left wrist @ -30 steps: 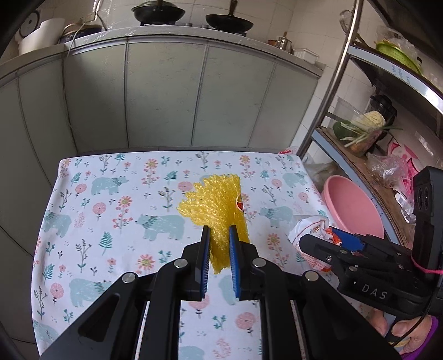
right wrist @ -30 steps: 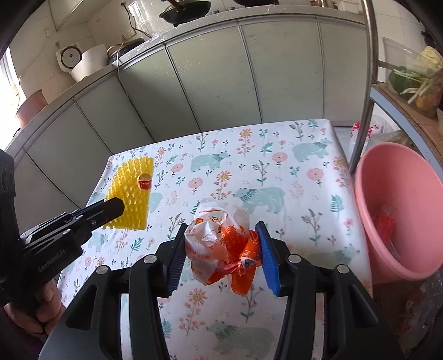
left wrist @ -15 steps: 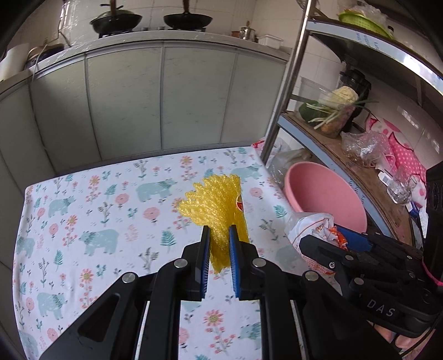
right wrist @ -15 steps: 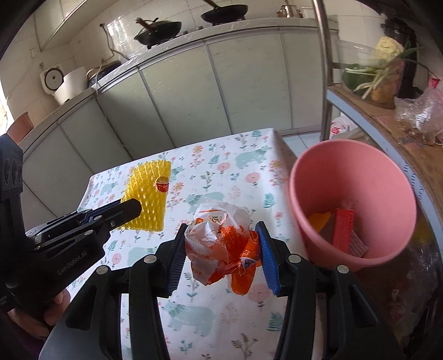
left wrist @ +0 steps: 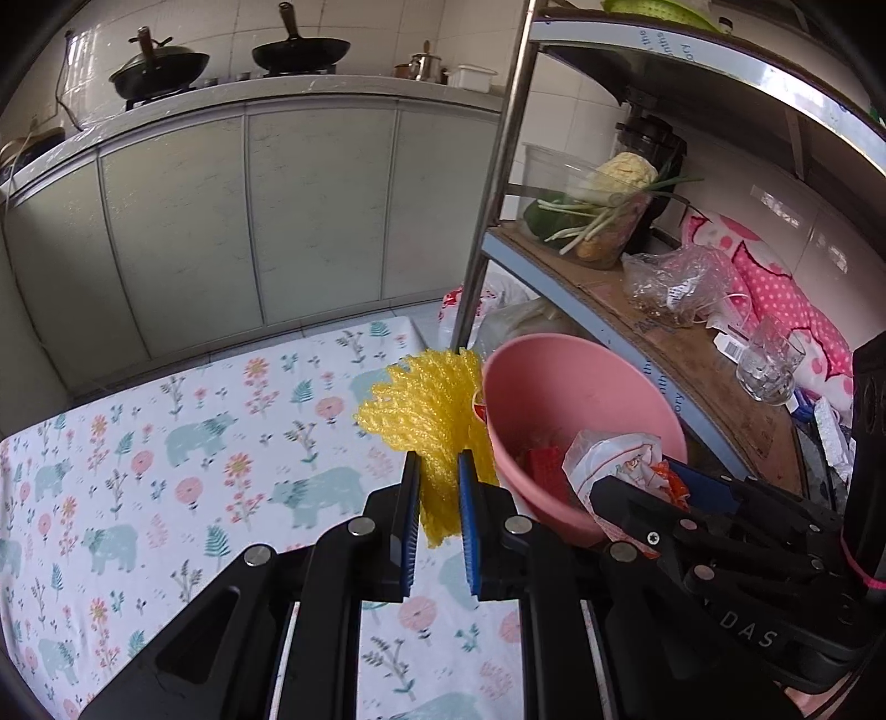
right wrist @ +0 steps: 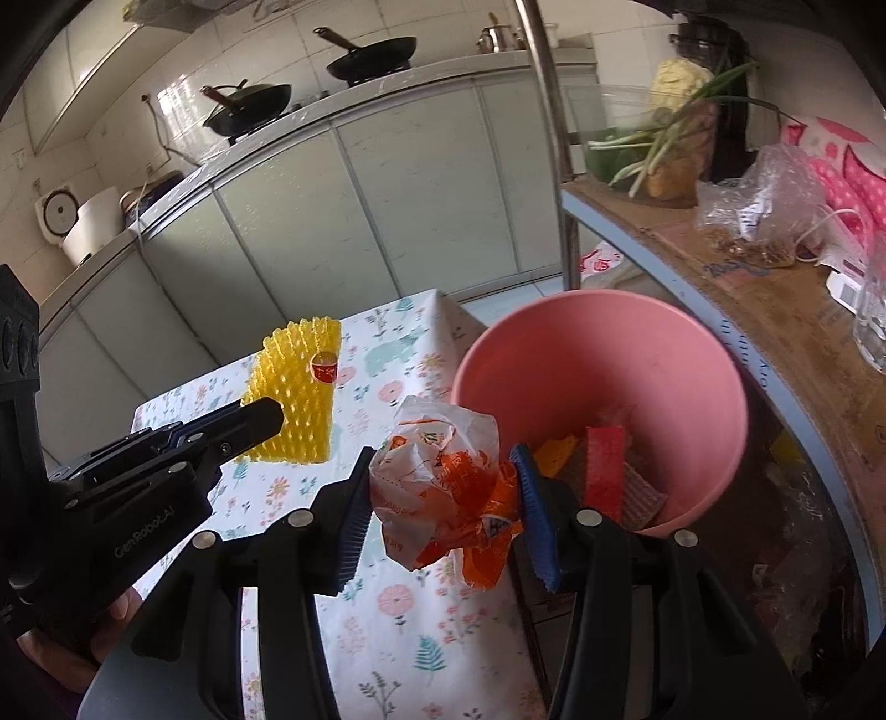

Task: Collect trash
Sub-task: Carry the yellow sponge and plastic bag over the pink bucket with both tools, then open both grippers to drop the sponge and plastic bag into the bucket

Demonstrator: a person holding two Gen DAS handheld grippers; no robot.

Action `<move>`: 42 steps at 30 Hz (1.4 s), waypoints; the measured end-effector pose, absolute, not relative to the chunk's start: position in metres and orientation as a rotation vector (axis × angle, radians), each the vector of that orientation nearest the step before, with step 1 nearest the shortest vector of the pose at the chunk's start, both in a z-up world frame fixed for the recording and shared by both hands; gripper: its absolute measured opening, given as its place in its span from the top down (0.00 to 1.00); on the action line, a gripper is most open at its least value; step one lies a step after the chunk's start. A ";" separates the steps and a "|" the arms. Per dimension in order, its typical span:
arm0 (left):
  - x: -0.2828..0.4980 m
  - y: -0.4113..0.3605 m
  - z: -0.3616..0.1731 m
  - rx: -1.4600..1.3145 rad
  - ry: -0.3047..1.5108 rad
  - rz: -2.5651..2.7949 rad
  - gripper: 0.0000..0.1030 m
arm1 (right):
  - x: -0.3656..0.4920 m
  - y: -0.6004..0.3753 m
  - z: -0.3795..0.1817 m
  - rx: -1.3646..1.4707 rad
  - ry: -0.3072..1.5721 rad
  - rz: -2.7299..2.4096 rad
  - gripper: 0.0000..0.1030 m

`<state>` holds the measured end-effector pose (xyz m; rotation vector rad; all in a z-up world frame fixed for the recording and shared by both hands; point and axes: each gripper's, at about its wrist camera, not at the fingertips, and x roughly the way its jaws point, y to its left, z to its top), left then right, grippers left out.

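While both clamp trash, left gripper (left wrist: pixel 437 487) on yellow foam net (left wrist: pixel 426 410), right gripper (right wrist: pixel 443 498) on crumpled wrapper (right wrist: pixel 443 482) beside pink bin (right wrist: pixel 603 354)

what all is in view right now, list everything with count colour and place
foam net: 1, yellow, held above the table's right edge
crumpled wrapper: 1, white and orange, held at the bucket's near rim
bucket: 1, pink, right of the table, red and yellow scraps inside
tablecloth: 1, white with bears and flowers, over the table
woks: 2, black, on the back counter
rice cooker: 1, white, counter's left end
shelf: 1, metal frame, right side, holding vegetables, a clear bag and glasses
left gripper: 1, black with blue pads, shut on the foam net
right gripper: 1, black with blue pads, shut on the crumpled wrapper
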<state>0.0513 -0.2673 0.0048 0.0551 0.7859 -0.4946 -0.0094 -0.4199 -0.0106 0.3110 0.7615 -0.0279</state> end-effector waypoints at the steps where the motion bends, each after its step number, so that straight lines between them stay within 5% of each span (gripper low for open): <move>1: 0.053 -0.272 0.005 0.059 0.786 -0.500 0.88 | -0.009 -0.425 -0.011 0.316 0.758 -0.040 0.52; 42: 0.108 -0.390 -0.058 0.165 0.865 -0.630 0.87 | 0.039 -0.501 -0.072 0.331 0.856 -0.290 0.51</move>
